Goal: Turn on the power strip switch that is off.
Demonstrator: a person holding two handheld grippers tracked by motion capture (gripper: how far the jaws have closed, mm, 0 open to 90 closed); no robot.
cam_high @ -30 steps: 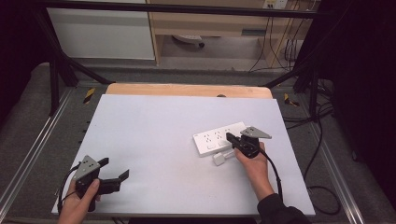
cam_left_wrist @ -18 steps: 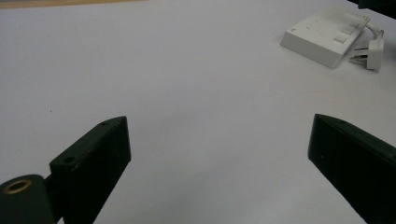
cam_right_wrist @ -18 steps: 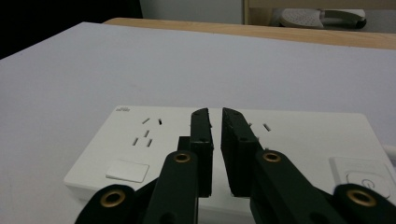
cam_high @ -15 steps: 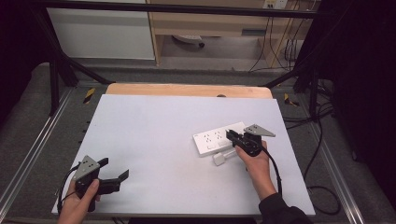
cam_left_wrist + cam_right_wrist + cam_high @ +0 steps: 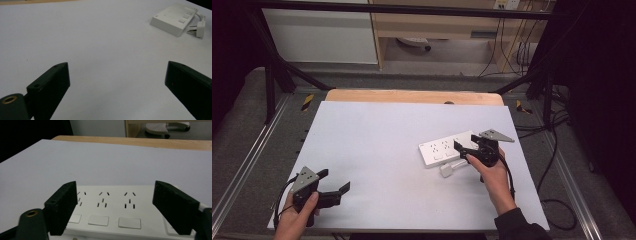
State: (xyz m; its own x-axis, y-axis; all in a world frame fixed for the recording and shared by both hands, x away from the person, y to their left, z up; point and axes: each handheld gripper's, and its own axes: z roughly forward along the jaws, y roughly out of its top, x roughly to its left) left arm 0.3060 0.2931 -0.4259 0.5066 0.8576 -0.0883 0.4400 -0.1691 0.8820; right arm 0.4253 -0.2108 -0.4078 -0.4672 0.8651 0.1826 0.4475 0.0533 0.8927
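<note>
My right gripper point(image 5: 468, 151) had just been opening its jaws. They stood wide apart with nothing between them. It held nothing. The white power strip point(image 5: 110, 212) lay flat on the table point(image 5: 377, 145) just under and ahead of those jaws, with its rows of holes and three buttons showing in the gap. I could not tell if the jaws touched it. Its white plug point(image 5: 447, 170) lay on the table close beside that gripper. My left gripper point(image 5: 334, 187) was wide open too, over bare table. The power strip sat far ahead of it, off to one side.
</note>
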